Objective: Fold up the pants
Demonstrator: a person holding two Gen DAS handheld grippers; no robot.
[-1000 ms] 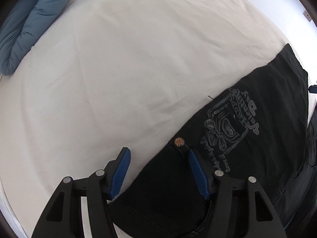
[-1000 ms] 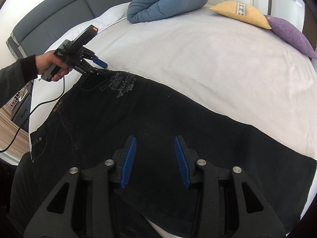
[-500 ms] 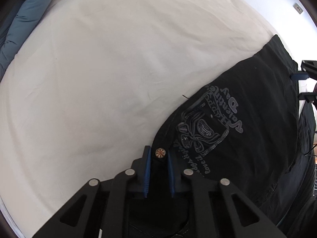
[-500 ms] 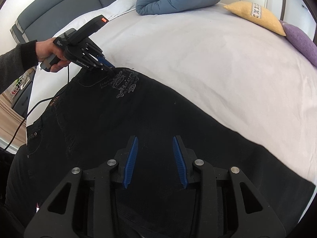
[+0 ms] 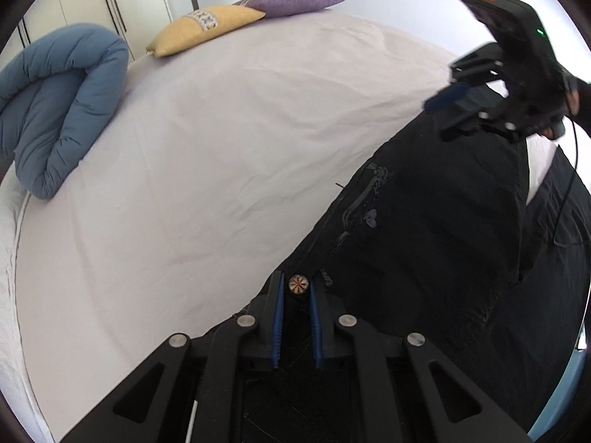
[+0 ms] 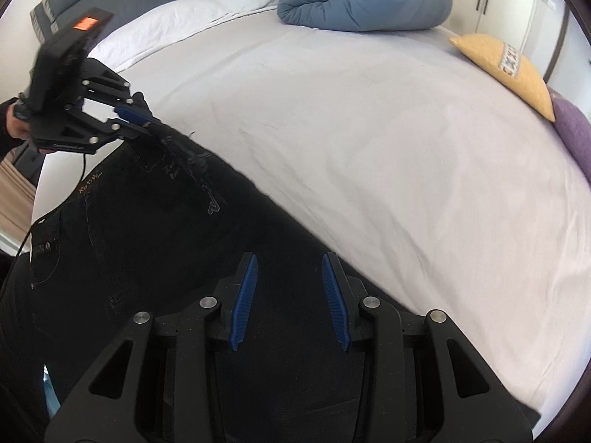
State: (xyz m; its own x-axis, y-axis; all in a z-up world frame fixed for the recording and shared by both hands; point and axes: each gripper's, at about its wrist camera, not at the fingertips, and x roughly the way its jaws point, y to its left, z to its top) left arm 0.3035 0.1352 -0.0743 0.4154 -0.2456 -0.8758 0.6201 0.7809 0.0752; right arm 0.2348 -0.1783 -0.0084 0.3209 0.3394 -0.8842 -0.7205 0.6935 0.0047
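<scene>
- Jaws of the left gripper (image 5: 295,297) are clamped on the waistband edge of the pants (image 5: 424,258), right by the button (image 5: 298,283); jaws of the right gripper (image 6: 290,299) stand apart, hovering over the dark fabric at 6 o'clock in the right wrist view with nothing between them.
- Pants lie across the near side of the bed (image 5: 221,147), black, waist corner lifted off the sheet by the left gripper, legs trailing toward 4 o'clock in the left wrist view.
- Risk: only one corner is held, so lifting further would probably let the free side sag and bunch, giving a crooked fold.
- Risk: the grip sits on a thin hem next to the button; a sideways tug could slip the cloth out.
- Risk: if the right gripper closes where it is, it may pinch just the top layer, or both layers — can't tell from this view how many lie under it.
- Risk: the cable (image 5: 567,199) hangs over the fabric near 3 o'clock and might snag in the fold.
- Duvet (image 5: 62,103) and yellow pillow (image 5: 203,26) are well apart, no collision likely.
</scene>
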